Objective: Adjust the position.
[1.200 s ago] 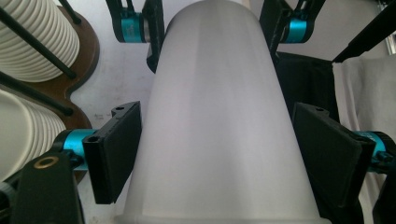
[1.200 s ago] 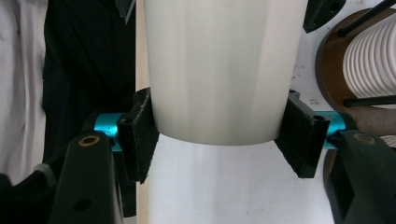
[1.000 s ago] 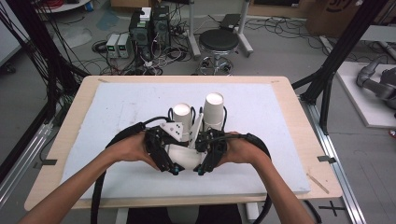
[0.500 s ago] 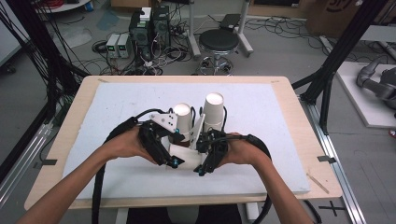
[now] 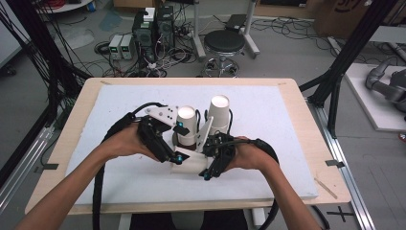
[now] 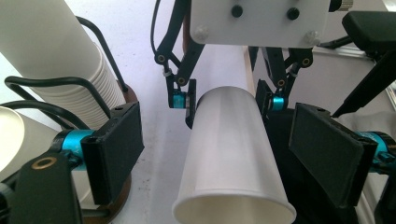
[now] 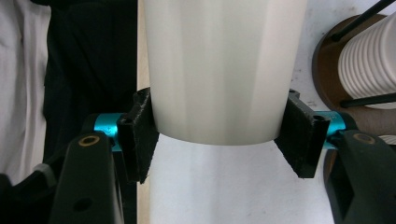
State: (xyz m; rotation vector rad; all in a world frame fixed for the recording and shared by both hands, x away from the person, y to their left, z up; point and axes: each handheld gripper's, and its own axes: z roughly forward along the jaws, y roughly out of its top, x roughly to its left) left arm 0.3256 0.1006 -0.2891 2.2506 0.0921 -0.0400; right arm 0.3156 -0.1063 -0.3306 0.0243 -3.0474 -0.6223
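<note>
Already the right gripper [image 7: 219, 135] pinches one paper cup [image 7: 219, 70] freed at frame centre, left gripper [image 6: 224, 154] spread around it, placing remains.

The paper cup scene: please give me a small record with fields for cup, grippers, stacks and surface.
held thing: white paper cup, lying sideways
right gripper: shut on the cup near its base
left gripper: jaws either side of the cup, pads apart from it
cup stacks: two, in wire holders on brown bases
surface: white mat on wooden table
</note>
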